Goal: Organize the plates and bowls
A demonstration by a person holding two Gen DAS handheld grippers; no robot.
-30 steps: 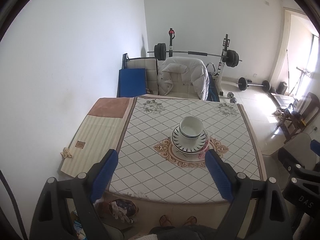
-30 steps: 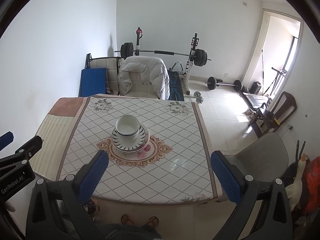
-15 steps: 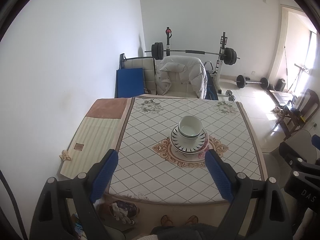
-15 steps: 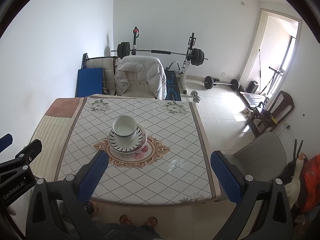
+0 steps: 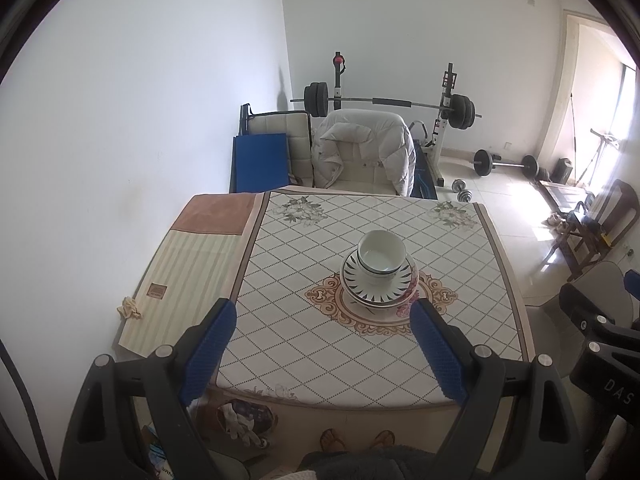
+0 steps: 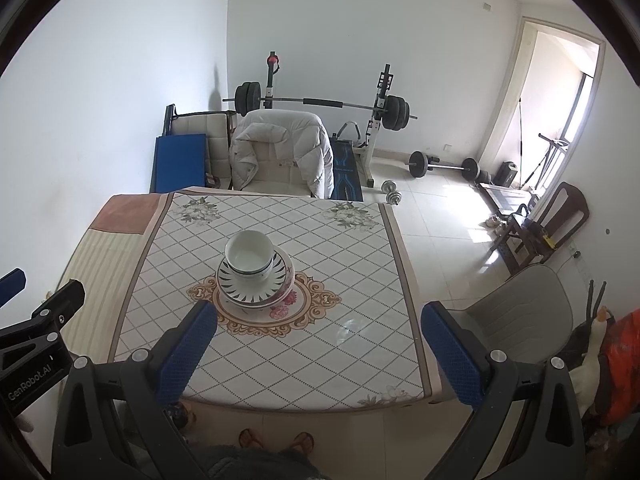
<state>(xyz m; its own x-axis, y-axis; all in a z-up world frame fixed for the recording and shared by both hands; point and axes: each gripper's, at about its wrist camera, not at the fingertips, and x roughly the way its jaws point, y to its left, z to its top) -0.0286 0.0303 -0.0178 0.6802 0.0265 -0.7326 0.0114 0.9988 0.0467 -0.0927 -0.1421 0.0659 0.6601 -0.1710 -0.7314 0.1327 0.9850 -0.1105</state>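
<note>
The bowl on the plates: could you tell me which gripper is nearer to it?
Left. The left gripper hangs open almost straight before the bowl; the right gripper, also open, sits off to the bowl's right.

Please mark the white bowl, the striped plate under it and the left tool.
white bowl (image 5: pixel 380 255), left wrist view, inside bottom.
striped plate (image 5: pixel 362 283), left wrist view, near-left rim.
left tool (image 5: pixel 322 354), left wrist view, midway between its open blue fingertips.

Daylight pours in from the doorway (image 6: pixel 560 120) far right of the right claw (image 6: pixel 320 344), glaring off the floor tiles (image 6: pixel 452 208). Both views are bright and sharp, with heavy fisheye bending and black vignetting at corners.
</note>
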